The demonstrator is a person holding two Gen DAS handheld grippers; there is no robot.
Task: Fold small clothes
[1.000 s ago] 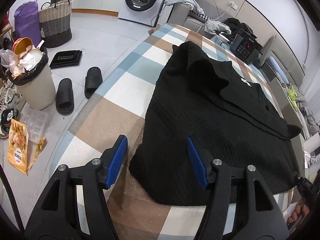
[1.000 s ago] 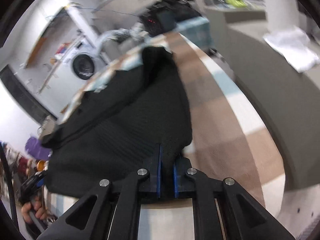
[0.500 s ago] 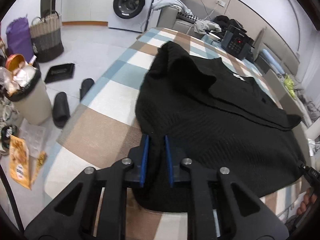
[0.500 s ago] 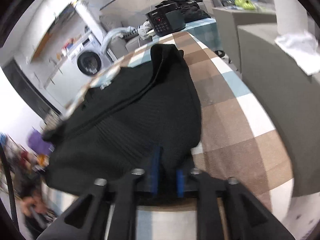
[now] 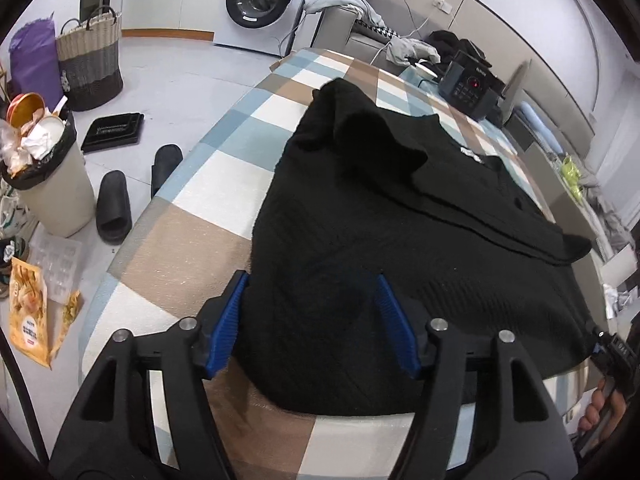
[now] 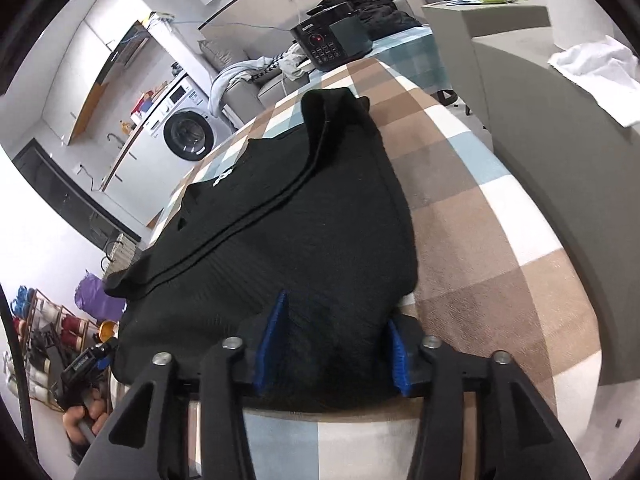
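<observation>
Straddling the near hem of a black knit garment (image 5: 400, 240), the left gripper (image 5: 312, 320) has its blue pads well apart and opening; cloth lies between them but neither pad presses on it, so it holds nothing. The right gripper (image 6: 336, 340) stands the same way at the garment's other near corner: jaws spreading, fabric bulging between the blue pads, no grip visible. A person's hand (image 6: 86, 416) holding the other tool shows at the lower left edge of the right wrist view.

The garment lies spread across a checked tablecloth (image 5: 192, 248) in brown, blue and white, its near edge close to the table's front edge, a folded flap or sleeve running across its upper part.

Judged from this, the risk lies in the loose hem. With both jaws letting go, the thick knit may spring back or slump toward the table's edge, undoing a crease. A fresh pinch may also catch only the top layer, so the fold would drag unevenly, or catch the tablecloth with it.

Counted: two grippers, one black garment, one tablecloth. Beyond the table, one black appliance with a red light (image 5: 470, 88), one washing machine (image 5: 260, 0), two black slippers (image 5: 114, 206), one overfull bin (image 5: 52, 192) and one woven basket (image 5: 90, 60).
</observation>
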